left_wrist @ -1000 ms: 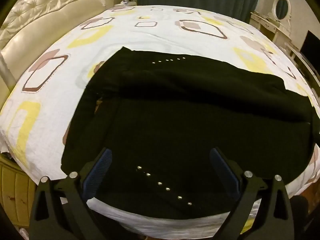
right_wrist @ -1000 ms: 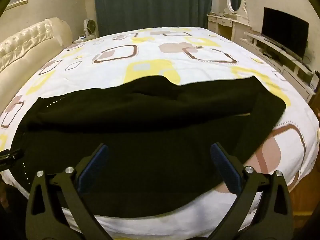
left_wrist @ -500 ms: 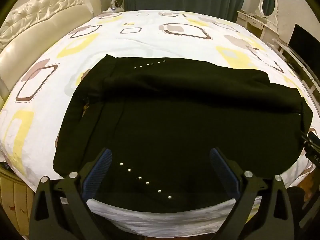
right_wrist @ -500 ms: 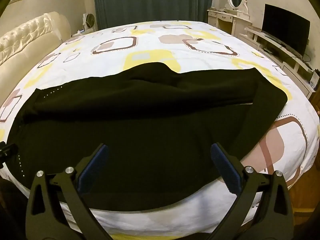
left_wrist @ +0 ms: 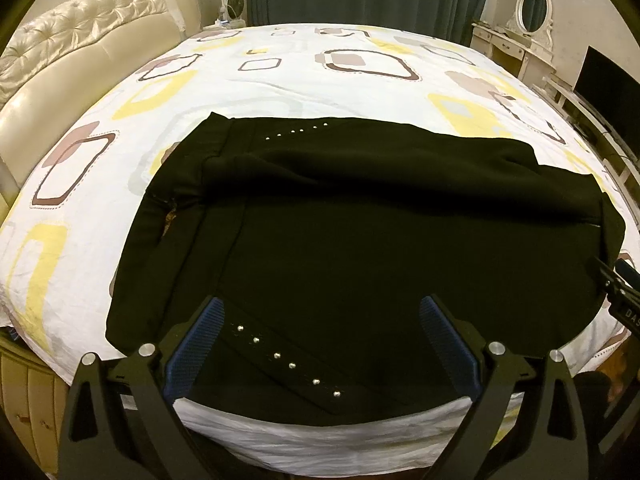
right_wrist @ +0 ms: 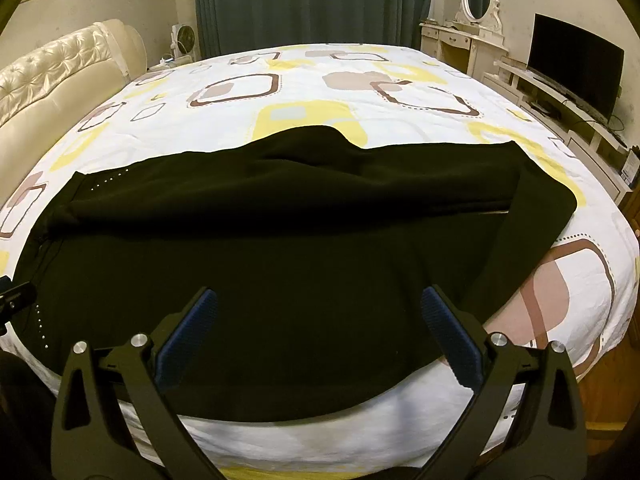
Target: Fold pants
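Black pants [left_wrist: 360, 240] lie spread across the near half of the bed, waistband to the left, legs running right. A row of small silver studs [left_wrist: 288, 364] shows near the front edge. My left gripper [left_wrist: 324, 344] is open and empty, hovering over the waist end near the bed's front edge. My right gripper [right_wrist: 320, 340] is open and empty above the leg end of the pants [right_wrist: 300, 248]; the leg cuffs [right_wrist: 540, 216] are folded back at the right. The right gripper's tip shows in the left wrist view [left_wrist: 616, 280].
The bed has a white sheet [left_wrist: 280, 64] with yellow and brown squares. A cream tufted headboard [left_wrist: 60, 56] stands at left. A dresser with oval mirror [right_wrist: 476, 20] and a TV [right_wrist: 576, 64] stand at right. Dark curtains [right_wrist: 312, 0] hang behind.
Both grippers have pulled back and risen a little from the pants, so more of the bed shows. Both stay open. The pants have not moved.
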### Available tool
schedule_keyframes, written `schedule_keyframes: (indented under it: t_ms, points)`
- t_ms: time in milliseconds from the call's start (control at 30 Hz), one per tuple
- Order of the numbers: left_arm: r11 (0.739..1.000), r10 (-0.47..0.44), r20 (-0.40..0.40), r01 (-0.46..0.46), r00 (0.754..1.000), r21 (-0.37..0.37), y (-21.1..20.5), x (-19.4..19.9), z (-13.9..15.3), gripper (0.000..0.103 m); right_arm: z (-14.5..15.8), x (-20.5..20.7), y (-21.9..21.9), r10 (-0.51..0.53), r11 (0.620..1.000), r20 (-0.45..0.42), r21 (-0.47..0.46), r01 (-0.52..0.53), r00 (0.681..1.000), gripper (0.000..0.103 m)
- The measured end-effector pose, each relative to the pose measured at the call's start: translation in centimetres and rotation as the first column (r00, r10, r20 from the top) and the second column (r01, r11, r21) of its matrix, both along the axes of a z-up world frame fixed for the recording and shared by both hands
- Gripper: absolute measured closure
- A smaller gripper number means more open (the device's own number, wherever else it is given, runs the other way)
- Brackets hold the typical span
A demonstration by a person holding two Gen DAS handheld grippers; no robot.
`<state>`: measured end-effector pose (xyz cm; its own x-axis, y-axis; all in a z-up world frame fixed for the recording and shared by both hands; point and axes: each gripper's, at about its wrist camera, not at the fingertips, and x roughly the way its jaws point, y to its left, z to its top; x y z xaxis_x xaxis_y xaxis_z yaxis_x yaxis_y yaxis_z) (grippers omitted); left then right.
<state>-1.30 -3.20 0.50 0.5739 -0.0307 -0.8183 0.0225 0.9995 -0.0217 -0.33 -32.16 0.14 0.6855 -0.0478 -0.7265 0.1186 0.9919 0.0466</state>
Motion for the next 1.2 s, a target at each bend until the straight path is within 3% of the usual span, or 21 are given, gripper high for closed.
schedule_keyframes:
  t_ms: [1200]
  points:
    - [1.000, 0.012, -0.006, -0.012, 1.000, 0.002, 0.27, -0.03, -0.35, 0.005, -0.01, 0.00, -0.08, 0.005, 1.000, 0.001, -0.004, -0.005, 1.000, 0.002]
